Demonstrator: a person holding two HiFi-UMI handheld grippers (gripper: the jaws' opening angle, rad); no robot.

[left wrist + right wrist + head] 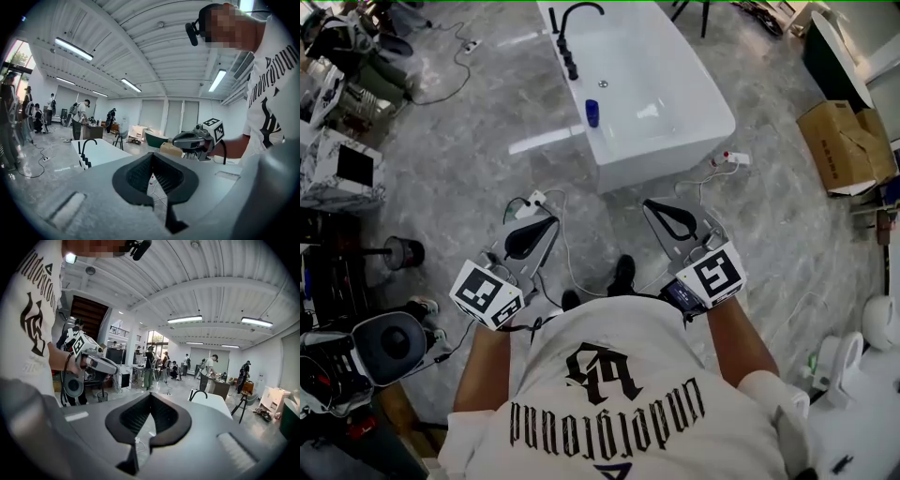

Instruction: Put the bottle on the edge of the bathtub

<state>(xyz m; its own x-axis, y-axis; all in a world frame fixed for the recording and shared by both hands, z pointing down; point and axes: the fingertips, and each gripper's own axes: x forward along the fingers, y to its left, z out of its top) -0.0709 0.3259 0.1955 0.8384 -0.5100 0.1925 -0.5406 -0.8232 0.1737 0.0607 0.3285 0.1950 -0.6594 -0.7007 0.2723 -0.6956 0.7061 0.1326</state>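
The bottle (592,112) is small and dark blue. It stands upright at the left side of the white bathtub (675,152), towards the tub's near end. From the head view it seems to sit on the rim, though it could be just inside it. A black faucet (570,58) rises from the same left side, farther away.

The bathtub stands on a grey, marble-patterned floor (469,159). White cables (567,248) trail over the floor, with a power strip (534,200) near the tub's near left corner. A cardboard box (839,141) sits to the right, and equipment crowds the left edge. The gripper views show a large hall with a white ribbed ceiling (140,42), strip lights (72,48) and several people (149,364) in the distance.

The person, in a white T-shirt (619,394) with black lettering, holds both arms forward. The left gripper (542,228) and the right gripper (659,211) are side by side, well apart, and aim slightly downward towards the tub's near end. Both are well short of the bottle. On each gripper the fingers (123,183) are closed tip to tip, with only floor and cable visible through the gap behind the tips.
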